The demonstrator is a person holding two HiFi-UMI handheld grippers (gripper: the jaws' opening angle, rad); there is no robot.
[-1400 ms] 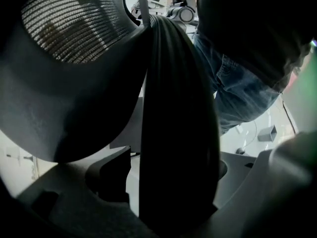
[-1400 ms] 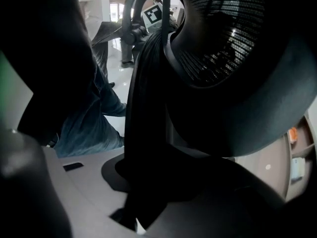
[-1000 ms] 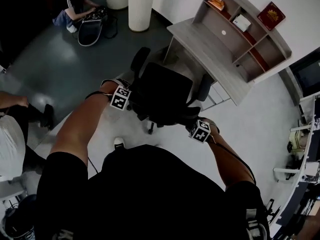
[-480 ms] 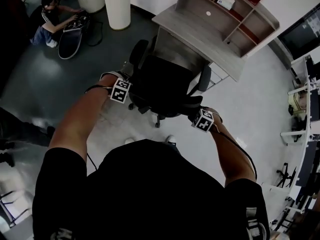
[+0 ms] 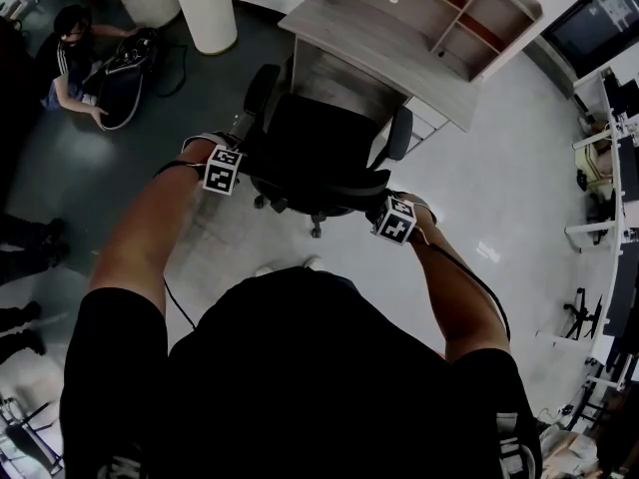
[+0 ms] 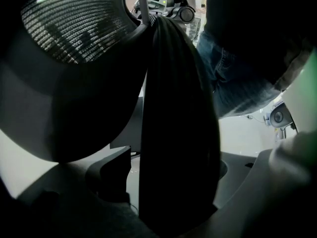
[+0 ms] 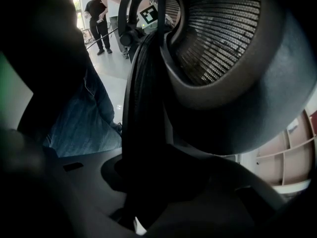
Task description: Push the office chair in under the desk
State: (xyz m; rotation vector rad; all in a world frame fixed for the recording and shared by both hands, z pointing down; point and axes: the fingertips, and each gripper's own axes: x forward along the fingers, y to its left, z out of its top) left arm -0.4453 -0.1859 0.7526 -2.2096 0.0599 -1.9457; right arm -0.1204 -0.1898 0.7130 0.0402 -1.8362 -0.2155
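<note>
The black office chair (image 5: 319, 153) stands with its seat front at the edge of the grey desk (image 5: 379, 43). My left gripper (image 5: 240, 168) holds the left edge of the chair's backrest, and my right gripper (image 5: 384, 210) holds the right edge. In the left gripper view the dark backrest edge (image 6: 178, 133) fills the gap between the jaws of the left gripper (image 6: 173, 202). In the right gripper view the backrest edge (image 7: 146, 133) runs down between the jaws of the right gripper (image 7: 143, 197), with the mesh back (image 7: 218, 38) beside it. Both sets of fingertips are hidden by the chair.
A shelf unit (image 5: 449, 8) stands on the desk. A white column (image 5: 205, 8) rises at the back left, and a person (image 5: 75, 43) sits on the dark floor by a bag. More desks (image 5: 604, 148) line the right side. Another person (image 7: 99, 19) stands behind.
The chair has rolled forward to the desk, and both grippers have moved along with its backrest. The person holding the grippers has stepped forward.
</note>
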